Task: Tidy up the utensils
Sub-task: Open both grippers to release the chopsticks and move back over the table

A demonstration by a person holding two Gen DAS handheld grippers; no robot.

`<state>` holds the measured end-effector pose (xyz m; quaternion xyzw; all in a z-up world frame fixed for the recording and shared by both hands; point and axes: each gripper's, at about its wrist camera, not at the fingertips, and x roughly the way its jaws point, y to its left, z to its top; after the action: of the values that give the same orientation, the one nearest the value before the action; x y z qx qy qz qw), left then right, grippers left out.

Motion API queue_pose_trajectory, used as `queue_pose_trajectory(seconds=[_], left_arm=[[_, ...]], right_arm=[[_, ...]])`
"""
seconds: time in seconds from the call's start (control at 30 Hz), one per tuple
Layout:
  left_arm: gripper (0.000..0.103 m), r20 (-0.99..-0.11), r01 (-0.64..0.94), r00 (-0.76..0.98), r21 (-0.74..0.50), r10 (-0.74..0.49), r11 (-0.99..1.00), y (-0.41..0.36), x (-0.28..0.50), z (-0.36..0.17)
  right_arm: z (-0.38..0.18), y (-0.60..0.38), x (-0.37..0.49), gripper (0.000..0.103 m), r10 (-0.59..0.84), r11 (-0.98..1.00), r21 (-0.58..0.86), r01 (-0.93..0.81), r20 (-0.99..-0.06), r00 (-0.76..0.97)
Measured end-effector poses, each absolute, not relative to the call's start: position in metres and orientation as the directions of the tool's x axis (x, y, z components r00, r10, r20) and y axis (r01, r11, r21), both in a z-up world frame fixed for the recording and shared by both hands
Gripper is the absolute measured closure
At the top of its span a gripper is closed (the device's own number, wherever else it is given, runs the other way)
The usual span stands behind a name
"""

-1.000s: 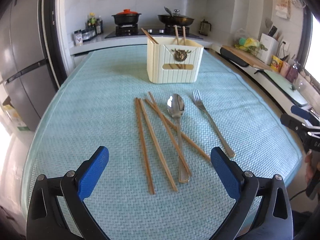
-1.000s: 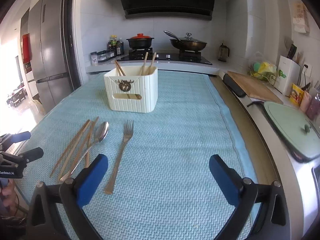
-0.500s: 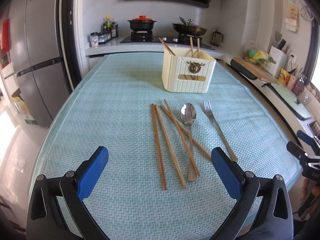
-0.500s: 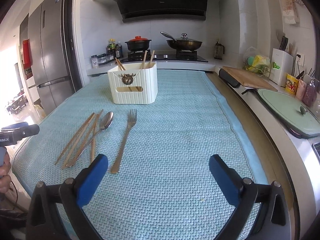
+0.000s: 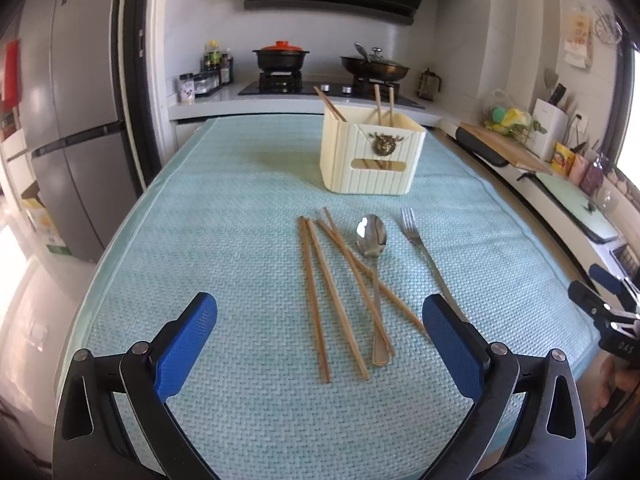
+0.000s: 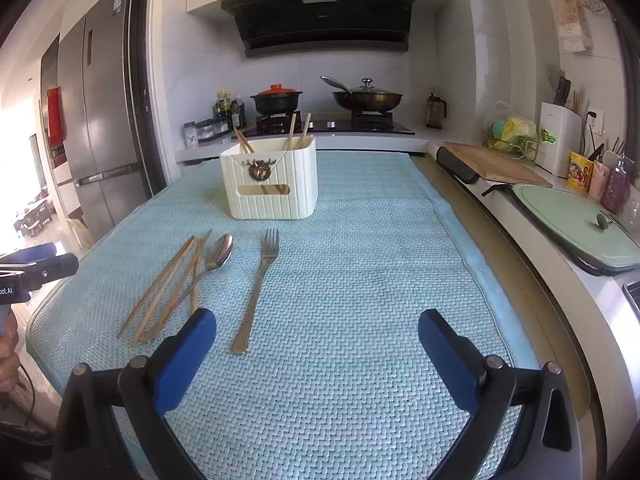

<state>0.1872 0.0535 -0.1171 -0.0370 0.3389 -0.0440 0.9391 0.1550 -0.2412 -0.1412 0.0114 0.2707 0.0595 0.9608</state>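
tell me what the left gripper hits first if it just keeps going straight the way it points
Most likely the loose chopsticks and the spoon lying on the mat, since the open left gripper frames them. Beyond them stands the cream utensil holder. Depth and height are hard to judge.

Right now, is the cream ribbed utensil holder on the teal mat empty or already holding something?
Holding something: three wooden chopsticks stick up out of the cream ribbed utensil holder. More may lie inside; its interior is hidden.

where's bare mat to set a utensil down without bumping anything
Bare mat runs from right of the fork to the mat's right edge. Left of the chopsticks is bare too. Crowded: chopsticks, spoon and fork before the holder.
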Motion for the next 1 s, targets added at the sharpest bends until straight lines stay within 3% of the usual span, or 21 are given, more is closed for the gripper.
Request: queue_pose_trajectory(seconds=[0.4, 1.0], left_arm=[[0.001, -0.723, -0.054, 0.688, -0.136, -0.062, 0.989, 0.08, 0.228, -0.155], [0.001, -0.679, -0.097, 0.733, -0.16, -0.038, 0.982, 0.095, 0.235, -0.145]], right_arm=[[-0.164, -0.26, 0.172, 0.0, 0.089, 0.996, 0.067, -0.063, -0.547, 0.832], [-0.16, -0.257, 0.199, 0.0, 0.076, 0.997, 0.047, -0.06, -0.547, 0.834]])
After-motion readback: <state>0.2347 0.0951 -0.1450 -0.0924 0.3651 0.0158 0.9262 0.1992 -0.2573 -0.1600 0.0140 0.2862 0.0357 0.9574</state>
